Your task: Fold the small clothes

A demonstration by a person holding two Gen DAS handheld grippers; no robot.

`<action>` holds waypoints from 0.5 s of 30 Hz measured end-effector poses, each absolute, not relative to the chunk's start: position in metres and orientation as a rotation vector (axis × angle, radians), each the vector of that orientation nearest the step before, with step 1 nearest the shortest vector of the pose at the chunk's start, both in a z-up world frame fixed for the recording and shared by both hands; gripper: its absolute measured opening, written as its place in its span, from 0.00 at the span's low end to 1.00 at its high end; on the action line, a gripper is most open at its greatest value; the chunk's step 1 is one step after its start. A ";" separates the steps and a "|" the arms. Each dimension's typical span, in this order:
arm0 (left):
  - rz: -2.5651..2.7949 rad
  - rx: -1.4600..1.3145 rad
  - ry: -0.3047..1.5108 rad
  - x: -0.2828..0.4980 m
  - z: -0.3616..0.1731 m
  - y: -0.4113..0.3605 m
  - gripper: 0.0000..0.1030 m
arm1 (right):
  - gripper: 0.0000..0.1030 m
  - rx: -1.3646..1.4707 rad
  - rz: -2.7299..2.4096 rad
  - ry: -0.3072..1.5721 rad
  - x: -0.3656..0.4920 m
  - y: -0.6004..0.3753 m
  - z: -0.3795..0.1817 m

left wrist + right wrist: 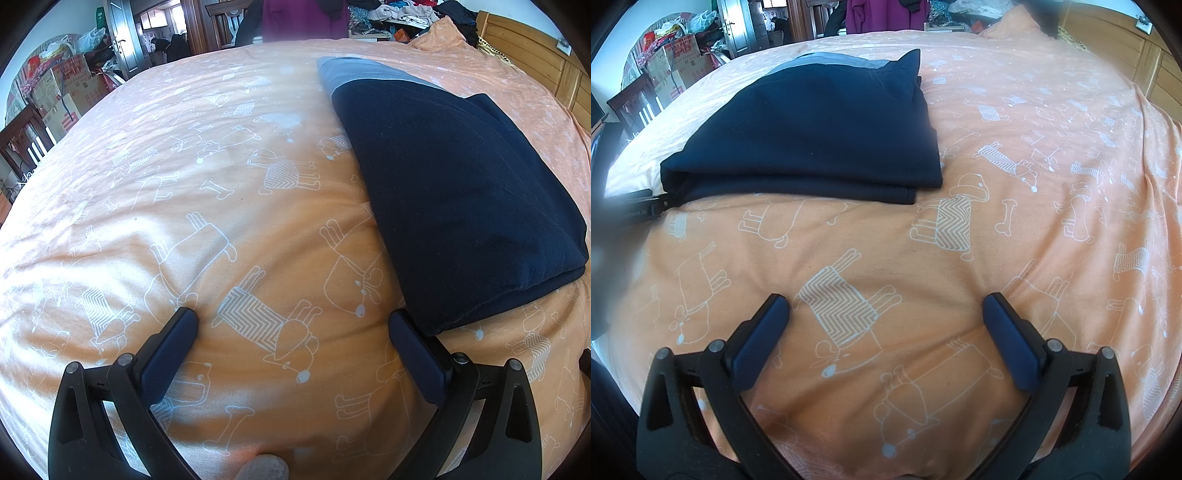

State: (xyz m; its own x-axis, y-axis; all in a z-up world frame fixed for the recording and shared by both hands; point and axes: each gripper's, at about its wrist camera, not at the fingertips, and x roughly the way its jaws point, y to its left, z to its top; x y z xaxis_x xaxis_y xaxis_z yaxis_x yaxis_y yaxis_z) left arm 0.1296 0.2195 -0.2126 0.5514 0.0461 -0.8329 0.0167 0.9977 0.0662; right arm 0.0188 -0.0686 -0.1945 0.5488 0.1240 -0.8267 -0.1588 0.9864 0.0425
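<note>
Left gripper (pixel 293 321): black frame, dark blue pads, jaws spread wide, nothing between them; low over the bedcover, its right finger (pixel 415 354) just beside the near corner of the garment, contact not certain.

Right gripper (pixel 886 306): same build, jaws likewise spread wide and empty, low over bare bedcover, well short of the garment.

Fingertip (pixel 264 467): blurred, at 6 o'clock on the bottom edge of the left wrist view.

Bedcover (pixel 221 229): orange cloth printed with white outline dogs and bones, lightly creased, covering the whole bed.

Folded garment (pixel 454 199): dark navy, laid flat in layers with a grey-blue band at its far end. In the left wrist view it runs from 12 to 3 o'clock; in the right wrist view it sits at 11 o'clock, stacked near edges facing the camera, one corner poking up at the far end.

Headboard (pixel 532 55): pale wood, at 2 o'clock.

Cardboard boxes (pixel 70 92): stacked with plastic bags at 10 o'clock, beyond the bed.

Clothing pile (pixel 402 13): mixed colours, at 1 o'clock behind the bed.

Person in a purple top (pixel 303 18): standing at 12 o'clock past the bed's far edge.
</note>
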 end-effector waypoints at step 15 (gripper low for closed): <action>0.125 -0.021 0.950 0.204 -0.168 0.289 1.00 | 1.00 0.190 -0.017 0.940 0.145 -0.154 -0.126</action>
